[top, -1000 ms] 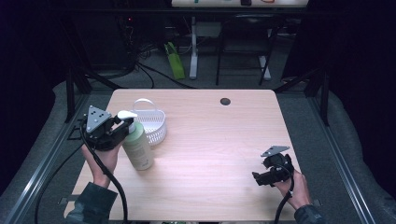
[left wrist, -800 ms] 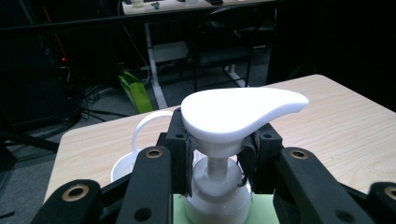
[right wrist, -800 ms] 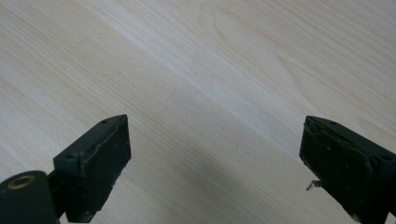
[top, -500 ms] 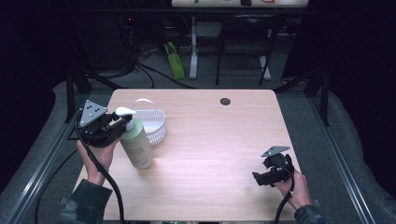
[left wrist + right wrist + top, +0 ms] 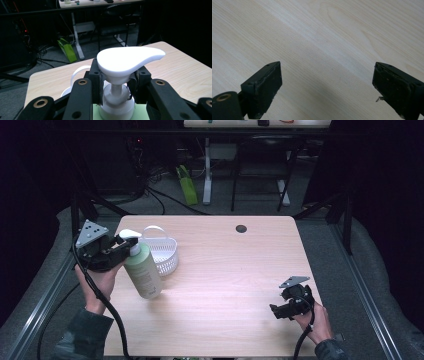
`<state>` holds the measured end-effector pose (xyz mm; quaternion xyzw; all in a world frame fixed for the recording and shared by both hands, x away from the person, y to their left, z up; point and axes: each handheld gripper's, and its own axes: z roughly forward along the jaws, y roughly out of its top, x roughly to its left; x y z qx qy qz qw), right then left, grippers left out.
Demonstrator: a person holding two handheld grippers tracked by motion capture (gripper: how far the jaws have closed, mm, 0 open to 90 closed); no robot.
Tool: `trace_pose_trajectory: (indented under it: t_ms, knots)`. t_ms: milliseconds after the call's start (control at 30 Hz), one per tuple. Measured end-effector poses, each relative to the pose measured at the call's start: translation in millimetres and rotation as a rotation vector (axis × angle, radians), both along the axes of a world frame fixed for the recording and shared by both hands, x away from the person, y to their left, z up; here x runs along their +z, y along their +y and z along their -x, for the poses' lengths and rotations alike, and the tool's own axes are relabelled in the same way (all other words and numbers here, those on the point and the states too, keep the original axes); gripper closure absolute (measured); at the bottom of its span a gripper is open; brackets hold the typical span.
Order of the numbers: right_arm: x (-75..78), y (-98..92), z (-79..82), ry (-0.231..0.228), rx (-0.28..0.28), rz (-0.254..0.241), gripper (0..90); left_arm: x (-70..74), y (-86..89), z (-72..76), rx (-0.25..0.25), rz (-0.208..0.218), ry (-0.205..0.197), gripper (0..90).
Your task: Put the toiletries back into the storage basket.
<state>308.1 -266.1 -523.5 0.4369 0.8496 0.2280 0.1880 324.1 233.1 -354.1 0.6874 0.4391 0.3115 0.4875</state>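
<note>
A pale green pump bottle (image 5: 143,272) with a white pump head (image 5: 129,235) leans with its top toward the left, its base at or just above the table. My left gripper (image 5: 124,252) is shut on the bottle's neck below the pump head (image 5: 128,60), one jaw on each side of the white collar (image 5: 116,100). Near the table's front right, my right gripper (image 5: 278,311) is open, held low in a hand. Between its jaws (image 5: 327,85) there is bare wood.
A white plastic basket (image 5: 171,243) with an arched handle (image 5: 75,73) stands just right of and behind the bottle. The wooden table (image 5: 240,270) has a dark round hole (image 5: 241,228) near its far edge. Table legs and cables lie on the dark floor beyond.
My left gripper has drawn back to the left with the bottle's neck, and the bottle leans more. The right gripper has barely shifted.
</note>
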Motion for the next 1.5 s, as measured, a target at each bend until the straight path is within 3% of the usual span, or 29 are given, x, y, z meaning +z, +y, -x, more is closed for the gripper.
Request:
trace_pose_trajectory:
  t_ms: [1067,1500]
  knots:
    - [0.0,0.0,-0.2,0.005,0.000,-0.005,8.3,24.3,-2.2,-8.5,-0.028,0.000,-0.008,67.6]
    - [-0.1,-0.7,-0.8,0.004,0.002,-0.005,8.3,38.0,-1.4,-11.5,-0.024,0.001,-0.033,67.6]
